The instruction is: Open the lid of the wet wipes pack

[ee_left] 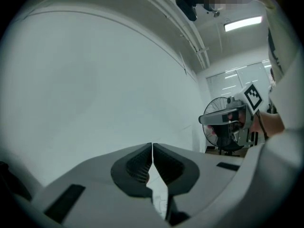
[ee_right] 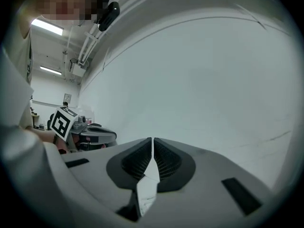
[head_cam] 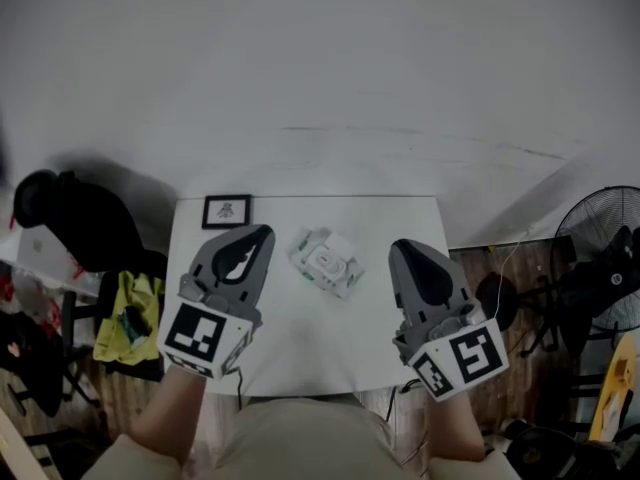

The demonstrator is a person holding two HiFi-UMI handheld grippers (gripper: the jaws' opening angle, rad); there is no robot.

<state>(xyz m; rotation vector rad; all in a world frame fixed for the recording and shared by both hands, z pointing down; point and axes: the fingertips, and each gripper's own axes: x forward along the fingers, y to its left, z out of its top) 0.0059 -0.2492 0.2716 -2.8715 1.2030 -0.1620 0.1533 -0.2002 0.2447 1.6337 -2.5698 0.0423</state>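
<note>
Wet wipes pack (head_cam: pixel 326 262) lies flat near the middle of the white worktop (head_cam: pixel 300 358), a bit toward the far edge and turned at an angle to the edges. Lid untouched, looks closed; task not started.

Left tongs (head_cam: pixel 260 233) clenched, nothing between them; the left gripper view shows the pads meeting with only wall behind. Right tongs (head_cam: pixel 402 248) also clenched and empty. Both are held up clear of the pack, one on each side, pointing at the far wall rather than down.

Handling, as a guess:
- Pack is probably light and soft, a film pouch full of damp sheets, so it sags and slides on the smooth worktop if pushed.
- Film is likely slippery, and pinching hard just crumples it.
- Lid (head_cam: pixel 331 260) is the pale stiff plastic patch on top. It is the only rigid part, so catch it at its free lip.
- Hinge side too small to tell.
- One pair of tongs should pin the pack's body by an end while the other lifts the lip.

Small framed card (head_cam: pixel 227 210) sits at the far left corner, well apart from the pack.
</note>
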